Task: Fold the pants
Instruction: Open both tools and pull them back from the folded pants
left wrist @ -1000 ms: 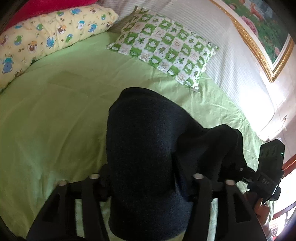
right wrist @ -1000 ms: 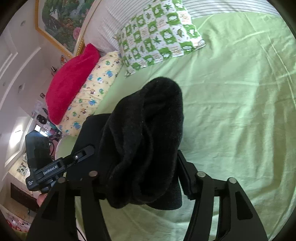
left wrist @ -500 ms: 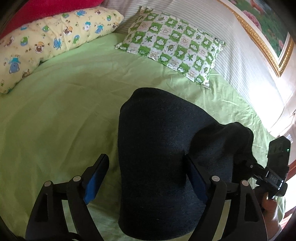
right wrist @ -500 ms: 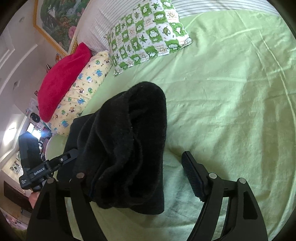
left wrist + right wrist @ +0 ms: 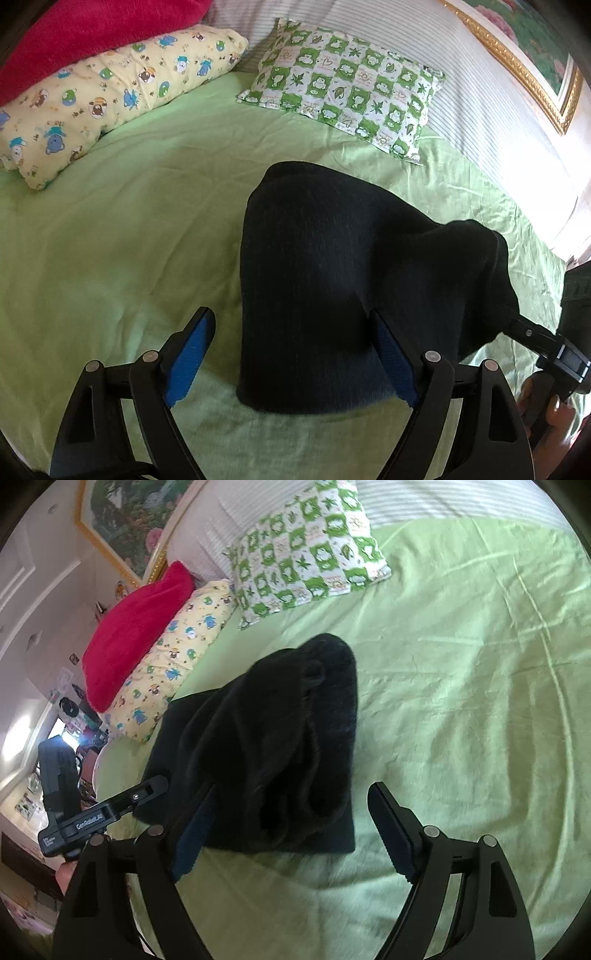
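I release the folded black fleece pants [image 5: 325, 295] at frame centre: left tongs [image 5: 291, 354] apart, right tongs [image 5: 291, 830] opening, nothing clamped. Next: withdraw without snagging fabric.

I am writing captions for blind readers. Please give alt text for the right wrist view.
Folded black pants lie on a green bed sheet between the opening jaws of the right gripper, which do not press them. The left gripper is at the left; three pillows lie beyond.
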The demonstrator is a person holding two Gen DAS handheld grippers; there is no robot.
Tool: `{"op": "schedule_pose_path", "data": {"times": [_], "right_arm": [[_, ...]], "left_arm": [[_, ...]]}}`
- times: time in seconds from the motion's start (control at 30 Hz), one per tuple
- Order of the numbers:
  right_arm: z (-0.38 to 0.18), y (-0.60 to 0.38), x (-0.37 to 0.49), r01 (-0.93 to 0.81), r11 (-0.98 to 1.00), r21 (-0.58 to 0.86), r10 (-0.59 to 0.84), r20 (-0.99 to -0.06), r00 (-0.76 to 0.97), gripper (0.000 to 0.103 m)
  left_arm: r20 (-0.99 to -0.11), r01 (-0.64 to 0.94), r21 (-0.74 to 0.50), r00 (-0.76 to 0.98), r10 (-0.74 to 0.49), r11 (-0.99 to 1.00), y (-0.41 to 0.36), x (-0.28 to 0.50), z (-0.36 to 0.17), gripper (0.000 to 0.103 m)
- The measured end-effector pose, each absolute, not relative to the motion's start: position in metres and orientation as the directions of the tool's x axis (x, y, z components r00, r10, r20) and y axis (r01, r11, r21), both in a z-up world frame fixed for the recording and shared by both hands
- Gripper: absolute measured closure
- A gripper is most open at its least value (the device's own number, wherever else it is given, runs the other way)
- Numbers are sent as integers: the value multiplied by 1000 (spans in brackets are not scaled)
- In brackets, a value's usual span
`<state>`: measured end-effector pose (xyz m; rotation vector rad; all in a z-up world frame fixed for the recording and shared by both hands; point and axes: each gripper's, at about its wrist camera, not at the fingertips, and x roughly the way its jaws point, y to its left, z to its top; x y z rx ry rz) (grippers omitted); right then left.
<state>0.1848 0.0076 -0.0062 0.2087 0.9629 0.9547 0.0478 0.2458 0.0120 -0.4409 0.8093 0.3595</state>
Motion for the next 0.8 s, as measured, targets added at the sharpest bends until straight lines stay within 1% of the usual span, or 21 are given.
{"op": "schedule_pose_path", "data": {"times": [0.37,0.57,0.8], "right_arm": [[12,8,140,-695,582,422,749,-612,255,19],[17,4,124,-715,582,387,747,-602,282,17],[23,5,101,-760,580,295,734,-593,331,15]], "left_arm": [[-756,-473,-197,631,175,859,234,27,16,16],[-753,-471,-133,620,220,872,221,17,20,15],[-760,-464,-52,593,267,884,206,7,15,15]]}}
